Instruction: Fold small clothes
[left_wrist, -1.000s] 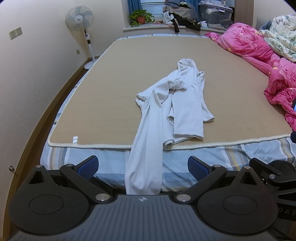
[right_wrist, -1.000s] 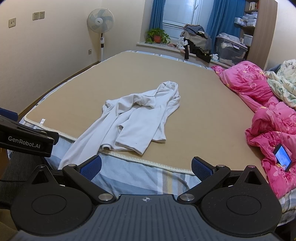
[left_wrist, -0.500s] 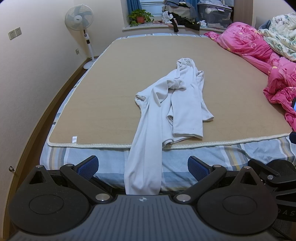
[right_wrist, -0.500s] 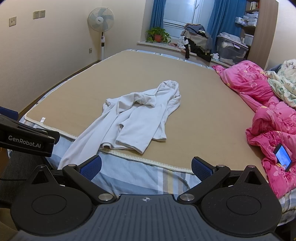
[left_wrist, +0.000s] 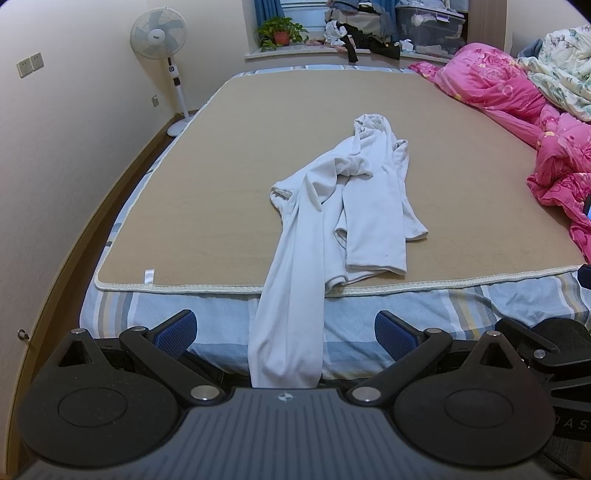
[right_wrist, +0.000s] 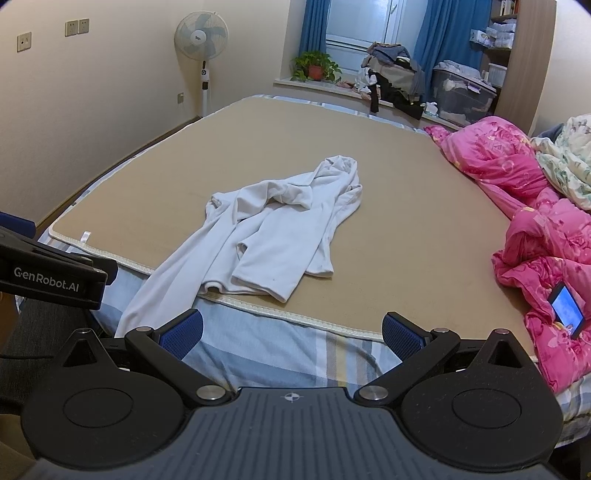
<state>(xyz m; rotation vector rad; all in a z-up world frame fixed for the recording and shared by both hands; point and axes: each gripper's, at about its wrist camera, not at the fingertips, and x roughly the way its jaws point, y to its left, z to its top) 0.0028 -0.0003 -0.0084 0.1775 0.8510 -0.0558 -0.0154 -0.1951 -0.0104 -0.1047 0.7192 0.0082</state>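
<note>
A crumpled white long-sleeved garment (left_wrist: 354, 206) (right_wrist: 280, 229) lies on the tan mat (left_wrist: 229, 155) (right_wrist: 406, 206) of a bed. One long part of it hangs over the mat's near edge and down the striped sheet (left_wrist: 424, 299). My left gripper (left_wrist: 285, 330) is open and hovers off the bed's near edge, with the hanging part straight ahead between its spread blue pads (left_wrist: 177, 328). My right gripper (right_wrist: 291, 330) is also open, further right, with nothing between its fingers. The left gripper's body (right_wrist: 48, 273) shows at the left of the right wrist view.
A pink quilt (right_wrist: 535, 229) with a lit phone (right_wrist: 567, 308) on it is piled along the bed's right side. A standing fan (left_wrist: 162, 59) is by the left wall. A potted plant (right_wrist: 316, 66), clothes and a storage box sit on the far windowsill.
Both grippers have drifted only slightly; the garment looks unchanged and both grippers stay open.
</note>
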